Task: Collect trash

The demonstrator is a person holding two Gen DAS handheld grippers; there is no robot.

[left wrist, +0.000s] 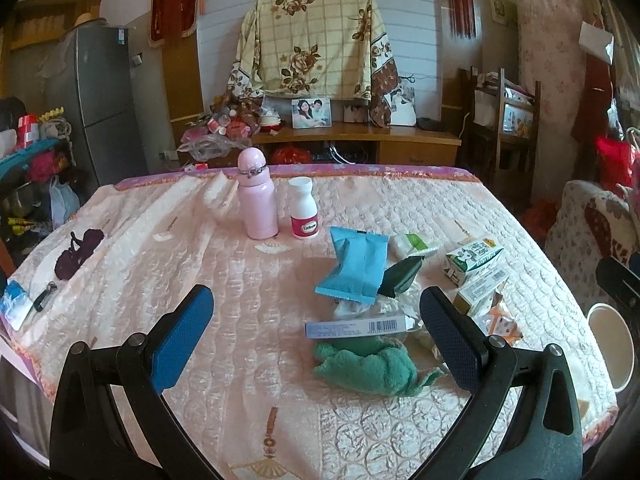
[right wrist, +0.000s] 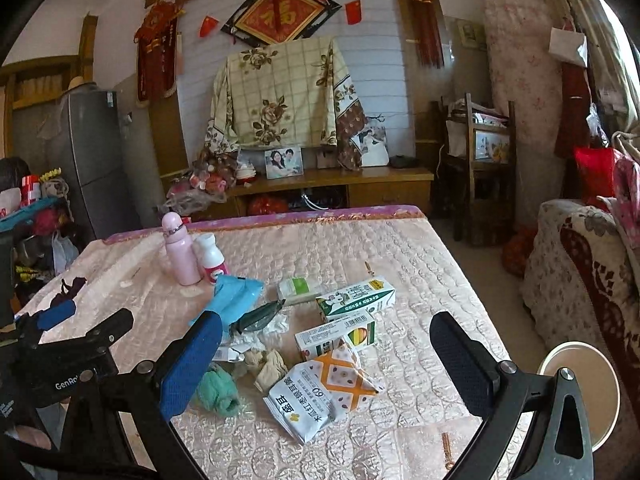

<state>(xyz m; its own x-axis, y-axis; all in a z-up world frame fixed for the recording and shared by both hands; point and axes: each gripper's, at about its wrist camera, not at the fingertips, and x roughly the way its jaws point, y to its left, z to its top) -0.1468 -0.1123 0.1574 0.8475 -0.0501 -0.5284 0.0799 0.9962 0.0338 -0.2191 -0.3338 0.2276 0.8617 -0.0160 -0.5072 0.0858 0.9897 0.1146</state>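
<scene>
Readable writing: the white snack bag [right wrist: 316, 396] w/ orange crisscross shows upside-down Chinese characters & "69"; the long flat box [left wrist: 356, 327] carries a barcode; the left tool's body in the right wrist view reads "GenRo…". White pill bottle [left wrist: 304, 210] has a pink label, text too small to read.

Counts: 2 milk cartons, upper carton [right wrist: 356, 298] & lower carton [right wrist: 340, 334], green/white, printed Chinese not legible. 1 blue wrapper [left wrist: 354, 264], 1 dark green pouch [left wrist: 402, 276], 1 green cloth [left wrist: 368, 368], 1 pink flask [left wrist: 256, 196], 2 upright bottles in all. 1 white bin [right wrist: 588, 388].

Trash heap sits on the quilted table [left wrist: 180, 248], at abt 1–2 o'clock from the left gripper [left wrist: 316, 332], and at 11–12 o'clock from the right gripper [right wrist: 326, 356]. Flask & pill bottle stand just beside each other at 12 o'clock, behind the heap. Bin is off the table edge at 3–4 o'clock in both views.

Left gripper: jaws spread wide, holding nothing; its right finger overlaps the heap's edge. Right gripper: jaws also spread wide, nothing held, snack bag between the fingers in view; its left pad hides part of the blue wrapper & cloth.
</scene>
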